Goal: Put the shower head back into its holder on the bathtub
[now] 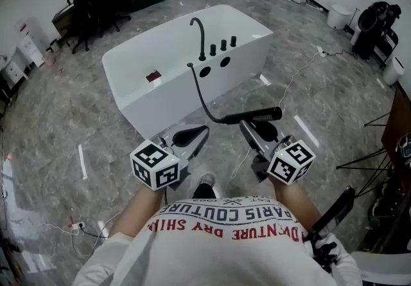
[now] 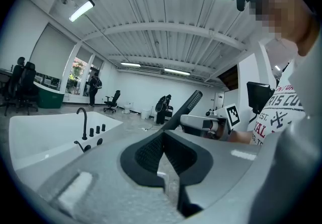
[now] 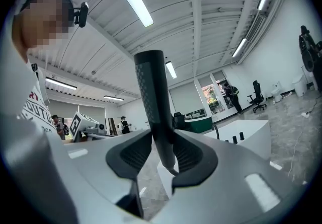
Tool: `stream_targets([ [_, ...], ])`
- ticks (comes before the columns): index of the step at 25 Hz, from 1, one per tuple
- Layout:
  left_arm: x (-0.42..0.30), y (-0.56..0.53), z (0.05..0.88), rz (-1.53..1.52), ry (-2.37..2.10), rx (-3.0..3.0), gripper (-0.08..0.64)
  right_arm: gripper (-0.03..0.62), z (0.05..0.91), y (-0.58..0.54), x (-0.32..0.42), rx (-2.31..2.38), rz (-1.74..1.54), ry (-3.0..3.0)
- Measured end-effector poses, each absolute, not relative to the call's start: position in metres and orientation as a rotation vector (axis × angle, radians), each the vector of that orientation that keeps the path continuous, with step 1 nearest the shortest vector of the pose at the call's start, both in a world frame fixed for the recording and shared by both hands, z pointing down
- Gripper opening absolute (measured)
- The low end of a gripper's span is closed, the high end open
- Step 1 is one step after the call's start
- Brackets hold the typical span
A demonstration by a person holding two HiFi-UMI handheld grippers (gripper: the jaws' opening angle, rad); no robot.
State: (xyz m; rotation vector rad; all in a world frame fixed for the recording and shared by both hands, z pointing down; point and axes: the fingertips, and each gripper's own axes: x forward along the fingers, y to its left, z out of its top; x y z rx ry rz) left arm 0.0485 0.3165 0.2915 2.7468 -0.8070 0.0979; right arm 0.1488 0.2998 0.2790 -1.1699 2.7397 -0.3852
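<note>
Jaws of right gripper (image 3: 162,156) clamp black shower head (image 3: 151,92) handle; left gripper (image 2: 164,146) jaws closed, empty. Its hose (image 1: 203,101) runs to white bathtub (image 1: 164,103).

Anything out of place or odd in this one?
Yes. The shower head is off the bathtub, held between the fingers of the right gripper away from the tub, with its hose trailing from the tub deck. A small dark red object sits at the tub; unclear what it is.
</note>
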Motion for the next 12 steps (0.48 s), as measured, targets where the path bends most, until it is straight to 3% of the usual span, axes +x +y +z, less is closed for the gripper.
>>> stream_targets([
  [12,0.039,0.322,0.302,0.176,-0.866,2.712,0.003,0.126,0.264,0.288,0.167,-1.151,-0.346,2.64],
])
